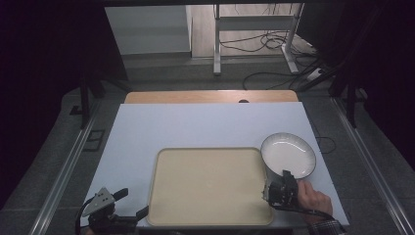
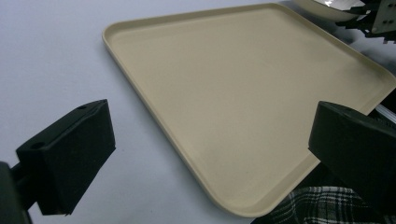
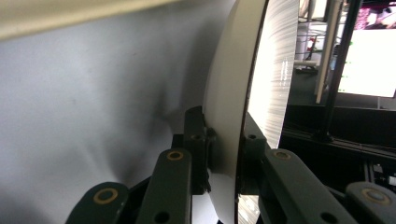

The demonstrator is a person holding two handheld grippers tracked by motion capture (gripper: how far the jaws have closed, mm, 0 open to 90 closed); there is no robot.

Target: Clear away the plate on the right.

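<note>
Plate (image 3: 229, 107) rim pinched by right gripper (image 3: 224, 158); left gripper (image 2: 210, 154) spread beside tray (image 2: 243, 93)

Right gripper (image 1: 282, 183) clamped, left gripper (image 1: 132, 203) spread

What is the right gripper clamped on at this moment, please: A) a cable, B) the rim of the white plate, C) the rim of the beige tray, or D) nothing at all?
B: in the right gripper view the right gripper has its jaws pressed on both faces of the white plate at its rim, and the high view shows it at the plate's near edge, beside the beige tray.
</note>
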